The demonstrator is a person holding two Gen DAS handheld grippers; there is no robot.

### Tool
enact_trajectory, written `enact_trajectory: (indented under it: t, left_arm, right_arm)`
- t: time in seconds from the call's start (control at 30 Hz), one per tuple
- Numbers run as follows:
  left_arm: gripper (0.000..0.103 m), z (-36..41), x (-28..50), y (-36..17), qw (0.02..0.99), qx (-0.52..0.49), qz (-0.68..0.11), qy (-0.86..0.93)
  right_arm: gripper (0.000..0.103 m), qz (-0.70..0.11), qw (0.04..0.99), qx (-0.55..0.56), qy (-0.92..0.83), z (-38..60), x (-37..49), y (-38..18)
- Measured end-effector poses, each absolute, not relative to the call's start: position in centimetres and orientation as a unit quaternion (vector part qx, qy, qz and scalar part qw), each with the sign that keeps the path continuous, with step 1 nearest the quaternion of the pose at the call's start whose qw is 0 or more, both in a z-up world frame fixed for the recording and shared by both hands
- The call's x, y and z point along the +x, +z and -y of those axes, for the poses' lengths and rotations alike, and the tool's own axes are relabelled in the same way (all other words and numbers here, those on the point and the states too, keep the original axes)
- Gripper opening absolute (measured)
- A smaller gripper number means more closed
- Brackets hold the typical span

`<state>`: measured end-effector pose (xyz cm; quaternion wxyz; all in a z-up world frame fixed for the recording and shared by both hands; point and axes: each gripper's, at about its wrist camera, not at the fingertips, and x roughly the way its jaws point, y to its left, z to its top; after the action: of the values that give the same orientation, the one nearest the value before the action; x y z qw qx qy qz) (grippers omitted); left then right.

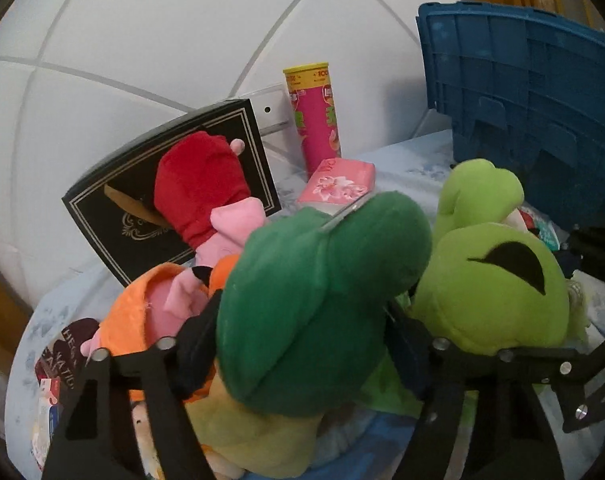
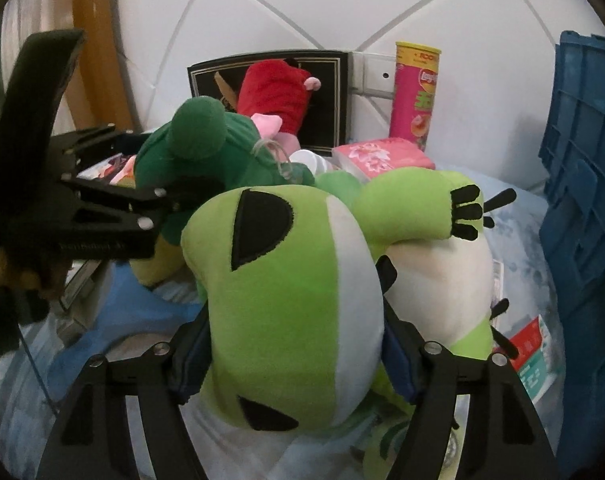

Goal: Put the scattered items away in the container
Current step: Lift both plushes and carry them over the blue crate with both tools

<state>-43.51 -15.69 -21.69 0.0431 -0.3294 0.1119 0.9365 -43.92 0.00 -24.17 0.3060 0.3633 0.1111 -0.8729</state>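
Observation:
My left gripper (image 1: 302, 344) is shut on a dark green plush toy (image 1: 314, 304), which fills the middle of the left wrist view; it also shows in the right wrist view (image 2: 206, 140), with the left gripper (image 2: 174, 196) at its left side. My right gripper (image 2: 294, 344) is shut on the head of a lime green frog plush (image 2: 286, 280), also seen in the left wrist view (image 1: 494, 280). The blue crate (image 1: 534, 112) stands at the right, also in the right wrist view (image 2: 582, 208).
On the pale blue bedding lie a pink and red plush (image 1: 206, 196) against a black box (image 1: 142, 208), a pink crisp tube (image 1: 314, 120), a pink tissue pack (image 1: 338, 184), an orange plush (image 1: 142, 316) and small packets (image 2: 534, 356). A white padded wall (image 1: 142, 40) is behind.

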Motion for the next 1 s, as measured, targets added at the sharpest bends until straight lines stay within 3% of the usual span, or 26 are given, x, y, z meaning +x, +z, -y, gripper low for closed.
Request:
enact_trajectory:
  t: [0.13, 0.67, 1.0]
  left_arm:
    - [0.057, 15.6, -41.7, -21.1, 0.039, -0.324, -0.108, 0.939]
    - [0.056, 15.4, -34.1, -17.6, 0.035, -0.292, -0.103, 0.95]
    - [0.056, 17.4, -30.6, -13.1, 0.026, -0.261, -0.094, 0.96]
  right_arm:
    - [0.065, -0.124, 0.293, 0.356, -0.879, 0.4, -43.2, -23.7]
    - [0.059, -0.13, 0.292, 0.337, -0.886, 0.6, -39.1, -20.6]
    - [0.059, -0.12, 0.297, 0.311, -0.895, 0.7, -35.9, -15.9]
